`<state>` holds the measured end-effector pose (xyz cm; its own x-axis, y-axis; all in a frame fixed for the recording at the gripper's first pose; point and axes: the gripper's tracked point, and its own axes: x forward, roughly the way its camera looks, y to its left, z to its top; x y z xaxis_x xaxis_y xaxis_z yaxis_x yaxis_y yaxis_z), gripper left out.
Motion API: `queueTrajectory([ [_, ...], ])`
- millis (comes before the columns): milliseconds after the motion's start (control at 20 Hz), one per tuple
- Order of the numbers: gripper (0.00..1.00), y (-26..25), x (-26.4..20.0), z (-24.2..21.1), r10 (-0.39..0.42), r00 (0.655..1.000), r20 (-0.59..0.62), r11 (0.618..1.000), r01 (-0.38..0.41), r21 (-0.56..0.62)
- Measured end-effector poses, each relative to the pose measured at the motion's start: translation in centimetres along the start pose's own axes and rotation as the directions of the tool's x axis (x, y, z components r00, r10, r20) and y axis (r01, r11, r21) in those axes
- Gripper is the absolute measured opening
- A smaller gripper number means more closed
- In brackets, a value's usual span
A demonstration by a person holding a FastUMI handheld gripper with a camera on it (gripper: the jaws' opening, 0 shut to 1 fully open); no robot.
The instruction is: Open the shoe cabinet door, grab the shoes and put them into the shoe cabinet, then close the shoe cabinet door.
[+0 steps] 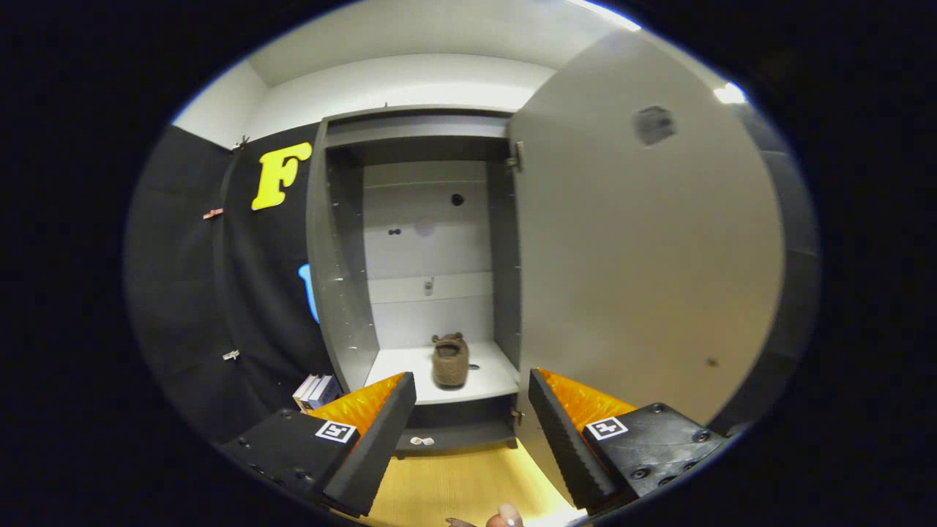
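Observation:
The grey shoe cabinet (344,293) stands ahead with its door (644,256) swung wide open to the right. A brown fuzzy shoe (449,359) sits upright on the cabinet's bottom shelf (490,377), well beyond my fingers. My gripper (472,421) is open with nothing between its fingers. The left finger (377,432) and the right finger (567,439) hover over the wooden floor in front of the cabinet, and the right one is close to the door's lower edge.
A small stack of books (316,391) lies on the floor left of the cabinet, against the black cloth wall. Light wooden floor (454,483) spreads below the fingers. A person's fingertips (505,516) show at the very bottom. The upper cabinet interior is bare.

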<state>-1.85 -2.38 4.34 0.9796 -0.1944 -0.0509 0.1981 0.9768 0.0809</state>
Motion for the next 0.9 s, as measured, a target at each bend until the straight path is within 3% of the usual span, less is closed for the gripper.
queueTrajectory([
  [250, 0.98, -7.5, -6.1, 0.3, -0.129, 0.991, 0.024, 0.992, 0.128, 0.018],
  [450, 0.99, -13.3, -8.6, 1.6, -0.155, 0.986, 0.067, 0.988, 0.154, 0.021],
  [700, 0.98, -20.0, -7.8, 2.2, -0.094, 0.993, 0.067, 0.996, 0.093, 0.004],
  [900, 0.98, -22.2, -5.6, 2.0, 0.027, 0.998, 0.061, 1.000, -0.028, 0.007],
])
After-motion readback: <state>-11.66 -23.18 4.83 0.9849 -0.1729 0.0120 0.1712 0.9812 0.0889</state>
